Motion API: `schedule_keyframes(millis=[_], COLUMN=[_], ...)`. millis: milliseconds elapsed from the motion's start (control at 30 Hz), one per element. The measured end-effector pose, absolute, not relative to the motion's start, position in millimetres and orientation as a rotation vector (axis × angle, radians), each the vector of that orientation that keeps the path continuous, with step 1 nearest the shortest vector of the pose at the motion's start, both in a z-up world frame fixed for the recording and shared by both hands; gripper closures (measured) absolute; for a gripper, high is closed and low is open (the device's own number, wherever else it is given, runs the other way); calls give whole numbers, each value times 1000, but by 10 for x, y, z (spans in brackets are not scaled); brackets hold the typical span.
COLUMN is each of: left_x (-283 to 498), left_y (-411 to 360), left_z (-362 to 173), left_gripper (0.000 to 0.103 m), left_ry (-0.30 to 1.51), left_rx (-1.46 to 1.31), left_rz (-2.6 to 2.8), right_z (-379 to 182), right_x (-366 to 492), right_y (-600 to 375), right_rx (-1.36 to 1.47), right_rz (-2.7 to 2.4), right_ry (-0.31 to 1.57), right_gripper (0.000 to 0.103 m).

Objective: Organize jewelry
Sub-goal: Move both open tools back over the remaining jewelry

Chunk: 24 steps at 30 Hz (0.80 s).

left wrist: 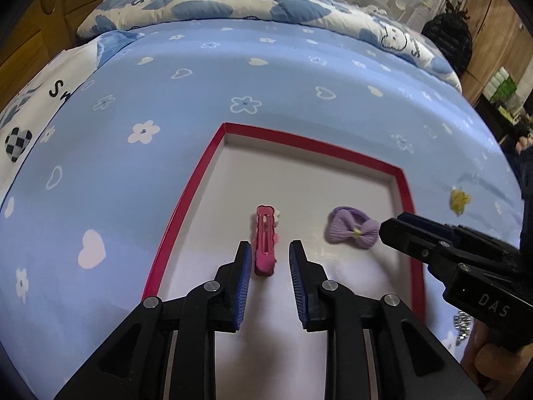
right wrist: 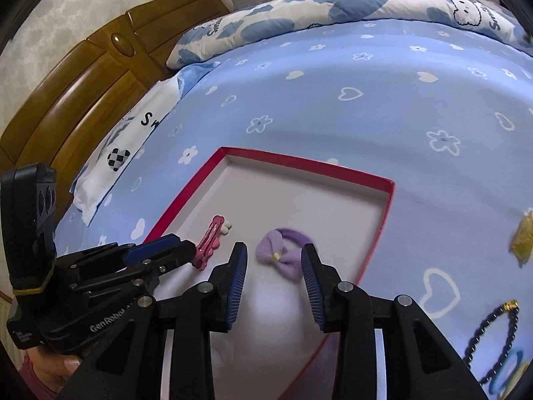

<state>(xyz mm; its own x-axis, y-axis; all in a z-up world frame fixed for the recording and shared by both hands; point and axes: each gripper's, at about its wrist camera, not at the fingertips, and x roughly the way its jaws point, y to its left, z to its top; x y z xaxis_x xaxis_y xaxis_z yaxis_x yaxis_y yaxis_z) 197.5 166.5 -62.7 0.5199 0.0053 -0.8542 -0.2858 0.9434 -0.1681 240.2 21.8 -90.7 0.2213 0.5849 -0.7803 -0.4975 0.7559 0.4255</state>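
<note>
A: Status, quick. Where's the jewelry?

B: 2 pieces are in the red-rimmed tray (left wrist: pixel 186 200) on the bed (left wrist: pixel 233 76): pink hair clip (left wrist: pixel 265 243) left, purple bow tie (left wrist: pixel 353 229) right, well apart from each other. My left gripper (left wrist: pixel 266 260) has its fingers narrowly parted, one on each side of the clip's near end, pads not pressing. My right gripper (right wrist: pixel 274 260) has a wider gap, the bow sits between and just ahead of the fingers (right wrist: pixel 237 276), nothing held. Both look released to me.

A: What's left?

B: On the bed right of the tray: yellow piece (right wrist: pixel 522 236), black bead bracelet (right wrist: pixel 493 336), blue hair ring (right wrist: pixel 509 366). A silver chain (left wrist: pixel 461 325) shows in the left view.

A: Risks?

B: 1: pulling my left fingers back low could snag the clip and drag it, the gap is tight. 2: the bow is soft, the ridged pads could catch its fabric. 3: the tray is light and on soft bedding, so a nudge on its rim could tip or slide it. 4: the 2 grippers are near each other, so crossing paths could make them collide.
</note>
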Motion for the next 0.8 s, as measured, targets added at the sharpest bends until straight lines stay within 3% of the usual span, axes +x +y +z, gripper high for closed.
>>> schedule_keyframes(millis=[800], left_x=[1683], left_y=[983], left_z=[-209], left_gripper=[55], left_ry=[948], left_rx=[-286], left_rz=[6], right_z=[-623], right_x=[2075], right_y=[-1358], right_rx=[215], right_rz=[511], right_ry=[1042], right_gripper=[59])
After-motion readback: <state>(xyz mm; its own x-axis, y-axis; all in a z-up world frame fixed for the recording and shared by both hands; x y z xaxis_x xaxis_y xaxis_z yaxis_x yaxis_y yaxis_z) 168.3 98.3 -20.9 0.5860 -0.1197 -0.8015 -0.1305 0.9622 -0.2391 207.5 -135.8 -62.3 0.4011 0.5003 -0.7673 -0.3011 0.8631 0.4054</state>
